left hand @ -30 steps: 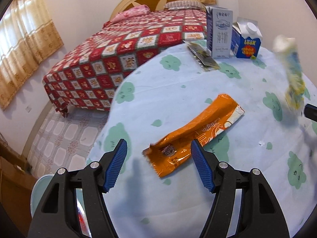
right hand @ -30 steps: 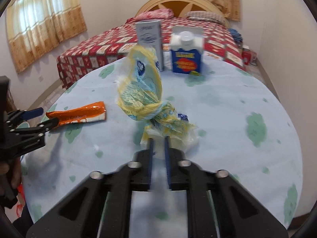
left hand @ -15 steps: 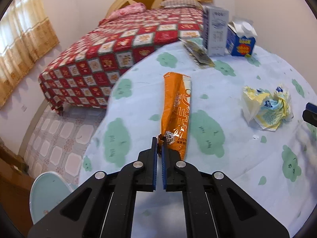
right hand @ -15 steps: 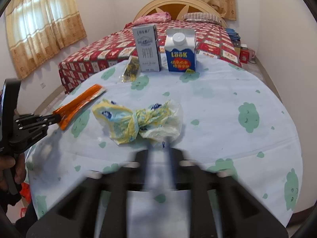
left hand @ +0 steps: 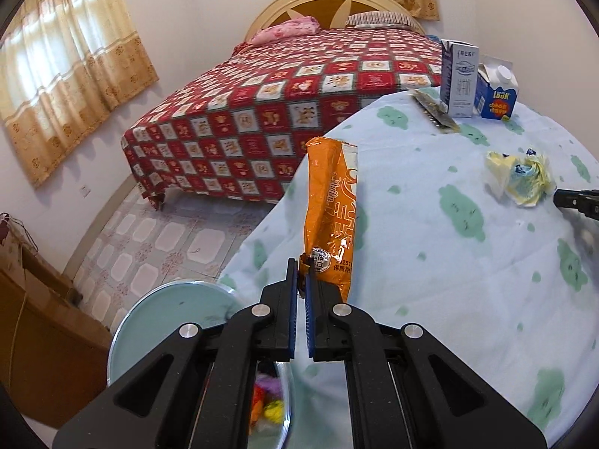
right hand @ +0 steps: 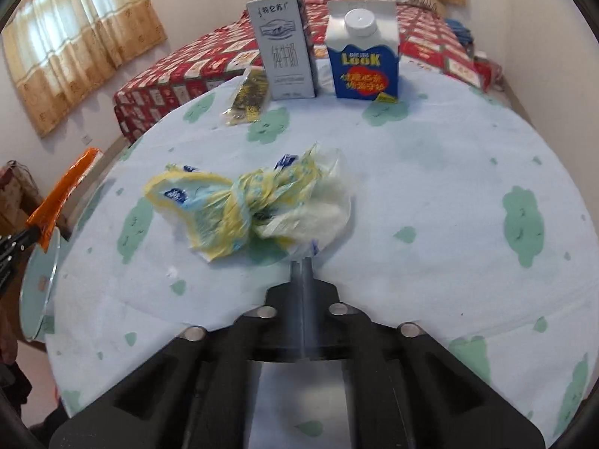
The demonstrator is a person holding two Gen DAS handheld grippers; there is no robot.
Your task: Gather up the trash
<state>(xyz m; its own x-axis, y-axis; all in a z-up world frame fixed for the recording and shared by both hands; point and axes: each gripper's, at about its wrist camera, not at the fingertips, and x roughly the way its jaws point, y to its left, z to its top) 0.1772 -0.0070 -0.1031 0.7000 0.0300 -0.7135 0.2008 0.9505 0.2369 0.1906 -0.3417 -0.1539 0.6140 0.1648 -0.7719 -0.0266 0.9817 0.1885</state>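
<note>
1. The left gripper (left hand: pixel 302 262) is clamped on the near corner of the orange wrapper (left hand: pixel 331 209), which stands lifted off the table (left hand: pixel 468 299) with its long axis running from the jaws up toward 12 o'clock in the left view
2. The bin (left hand: pixel 168 314), its lid tipped open and coloured scraps showing inside, sits off the table edge at about 7 o'clock from the left jaws and below them; I judge the coming move to be a swing of the wrapper that way, since the left hand is by far the nearer to the bin
3. The right gripper (right hand: pixel 304 262) has its jaws together; its tips sit at the near edge of the crumpled yellow bag (right hand: pixel 254 209), and the blur hides whether any film is pinched between them
4. That bag lies on the table at 12 to 11 o'clock from the right jaws, its long axis across the view from 9 to 3 o'clock
5. In the right view the bin (right hand: pixel 39 284) is well off at 9 o'clock, so the bag faces a longer trip
6. Two cartons (right hand: pixel 322 45) and a dark packet (right hand: pixel 249 97) wait at the far edge
</note>
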